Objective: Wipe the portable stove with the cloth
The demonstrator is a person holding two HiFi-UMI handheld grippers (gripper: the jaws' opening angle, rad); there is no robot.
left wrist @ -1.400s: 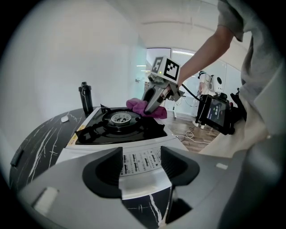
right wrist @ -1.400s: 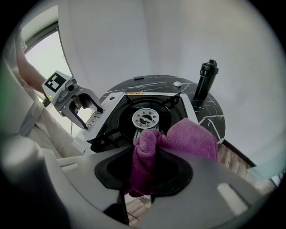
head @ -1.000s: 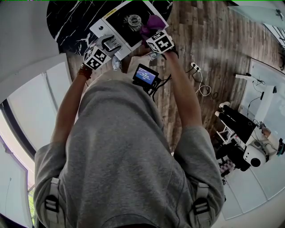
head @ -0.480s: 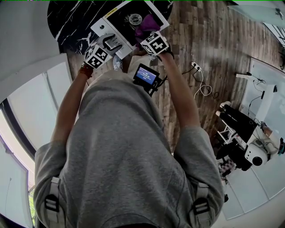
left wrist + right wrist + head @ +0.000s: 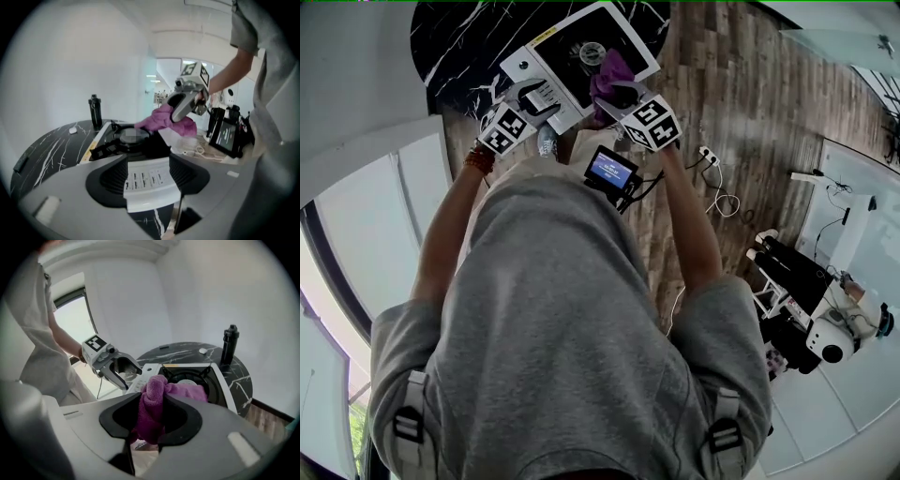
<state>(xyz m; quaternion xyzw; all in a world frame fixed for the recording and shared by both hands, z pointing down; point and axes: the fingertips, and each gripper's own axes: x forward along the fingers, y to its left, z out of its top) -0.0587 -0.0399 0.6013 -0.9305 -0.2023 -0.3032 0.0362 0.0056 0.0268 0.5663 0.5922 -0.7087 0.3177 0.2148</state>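
clamping purple cloth [image 5: 187,391] in right claw [image 5: 153,398] above stove [image 5: 226,380], left claw [image 5: 146,161] wide on its illegibly printed panel [image 5: 147,183]

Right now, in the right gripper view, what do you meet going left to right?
From left: left gripper → purple cloth → black bottle. The stove overlaps the cloth, so it is omitted.

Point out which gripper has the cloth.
The right gripper: its jaws pinch the purple cloth. The left gripper has only the white edge of the stove between its jaws.
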